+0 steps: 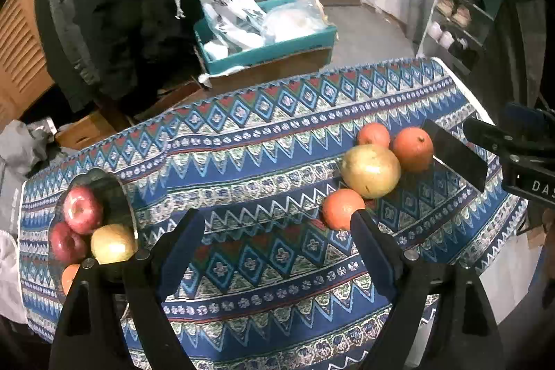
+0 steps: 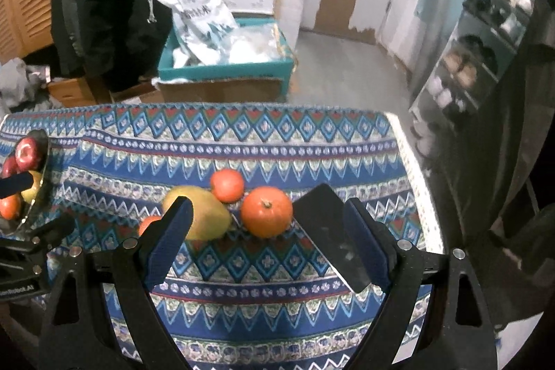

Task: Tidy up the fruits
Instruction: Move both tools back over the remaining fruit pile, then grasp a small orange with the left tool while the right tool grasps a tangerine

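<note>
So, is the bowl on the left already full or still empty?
Partly full: the bowl holds two red apples, a yellow fruit and an orange one.

Mango [image 2: 204, 214] among three oranges [image 2: 266, 212] mid-cloth, apples [image 1: 82, 209] in bowl [image 1: 114, 193] at left

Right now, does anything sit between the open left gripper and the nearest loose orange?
Nothing visible does. The left gripper is open above bare patterned tablecloth, and the round orange lies just beyond its right fingertip.

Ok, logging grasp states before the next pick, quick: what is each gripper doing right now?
Left gripper: open, holding nothing, above the tablecloth.
Right gripper: open, holding nothing, pointing toward the large orange.
</note>
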`<state>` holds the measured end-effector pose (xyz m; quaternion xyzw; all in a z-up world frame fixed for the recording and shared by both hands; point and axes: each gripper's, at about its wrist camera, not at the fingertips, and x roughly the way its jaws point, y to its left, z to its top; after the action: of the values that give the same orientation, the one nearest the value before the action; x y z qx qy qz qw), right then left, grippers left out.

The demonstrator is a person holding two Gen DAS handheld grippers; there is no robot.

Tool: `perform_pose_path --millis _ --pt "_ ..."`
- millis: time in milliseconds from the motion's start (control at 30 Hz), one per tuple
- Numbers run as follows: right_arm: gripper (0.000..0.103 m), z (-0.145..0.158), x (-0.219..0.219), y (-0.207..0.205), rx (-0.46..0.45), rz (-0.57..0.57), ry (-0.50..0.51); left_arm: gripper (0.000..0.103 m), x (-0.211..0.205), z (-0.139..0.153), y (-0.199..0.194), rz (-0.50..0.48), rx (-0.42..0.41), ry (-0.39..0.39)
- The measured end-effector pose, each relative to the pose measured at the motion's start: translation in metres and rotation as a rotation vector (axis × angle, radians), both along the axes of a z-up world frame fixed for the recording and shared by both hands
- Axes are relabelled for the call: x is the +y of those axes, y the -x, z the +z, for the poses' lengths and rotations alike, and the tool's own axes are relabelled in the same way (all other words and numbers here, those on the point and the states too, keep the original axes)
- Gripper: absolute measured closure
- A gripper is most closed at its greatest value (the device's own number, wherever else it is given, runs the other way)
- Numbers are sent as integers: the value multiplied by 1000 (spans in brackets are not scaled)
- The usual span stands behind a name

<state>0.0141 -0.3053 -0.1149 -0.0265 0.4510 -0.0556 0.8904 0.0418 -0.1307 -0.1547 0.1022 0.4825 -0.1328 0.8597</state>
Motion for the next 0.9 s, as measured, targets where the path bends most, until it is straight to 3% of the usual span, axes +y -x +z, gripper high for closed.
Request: perform_pose_path --millis 400,900 --pt "16 -51 -37 -3 111 -76 -103 16 -33 -47 -14 -56 108 -5" --pt "16 -85 -42 -26 149 -50 -158 16 -52 -88 -38 -58 213 23"
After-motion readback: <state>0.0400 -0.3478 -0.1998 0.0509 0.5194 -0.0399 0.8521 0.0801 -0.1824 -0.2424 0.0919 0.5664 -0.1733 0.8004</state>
